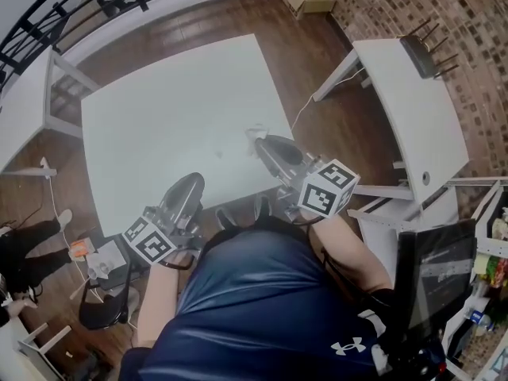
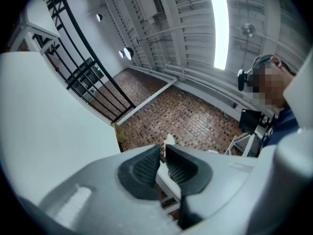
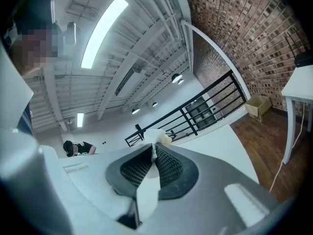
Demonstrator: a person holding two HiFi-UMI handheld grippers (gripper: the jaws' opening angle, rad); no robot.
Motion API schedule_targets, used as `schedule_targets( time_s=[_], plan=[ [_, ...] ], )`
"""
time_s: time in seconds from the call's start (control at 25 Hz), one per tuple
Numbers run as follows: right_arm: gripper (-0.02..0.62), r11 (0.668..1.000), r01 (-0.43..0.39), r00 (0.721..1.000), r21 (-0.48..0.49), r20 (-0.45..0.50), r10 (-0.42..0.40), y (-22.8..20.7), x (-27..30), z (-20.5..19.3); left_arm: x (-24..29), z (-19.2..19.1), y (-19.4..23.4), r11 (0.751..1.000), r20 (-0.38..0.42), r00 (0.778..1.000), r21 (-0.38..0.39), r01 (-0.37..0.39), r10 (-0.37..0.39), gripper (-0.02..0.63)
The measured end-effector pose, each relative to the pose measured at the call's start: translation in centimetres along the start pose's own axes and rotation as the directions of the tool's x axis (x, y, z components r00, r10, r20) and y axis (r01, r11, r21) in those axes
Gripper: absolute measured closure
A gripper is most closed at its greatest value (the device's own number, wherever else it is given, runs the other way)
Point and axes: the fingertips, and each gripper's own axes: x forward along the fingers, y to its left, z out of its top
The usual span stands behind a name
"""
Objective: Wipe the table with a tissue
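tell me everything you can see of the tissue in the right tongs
The tissue is white, thin and crumpled, like soft paper. The right tongs are shut on it. A small wad pokes out past their tips, and a flat strip of it runs back between the pads. In the head view it sits at the tongs' tip, over the white table near its right edge. Whether it touches the tabletop cannot be told.
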Motion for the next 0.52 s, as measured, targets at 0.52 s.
schedule_targets(
  time_s=[0.52],
  plan=[
    [0.568, 1.000, 0.021, 1.000, -0.017, 0.008, -0.021, -0.20, -0.70, 0.71, -0.05, -0.37, 0.50, 1.000, -0.005, 1.000, -0.018, -0.003, 0.003, 0.568]
  ],
)
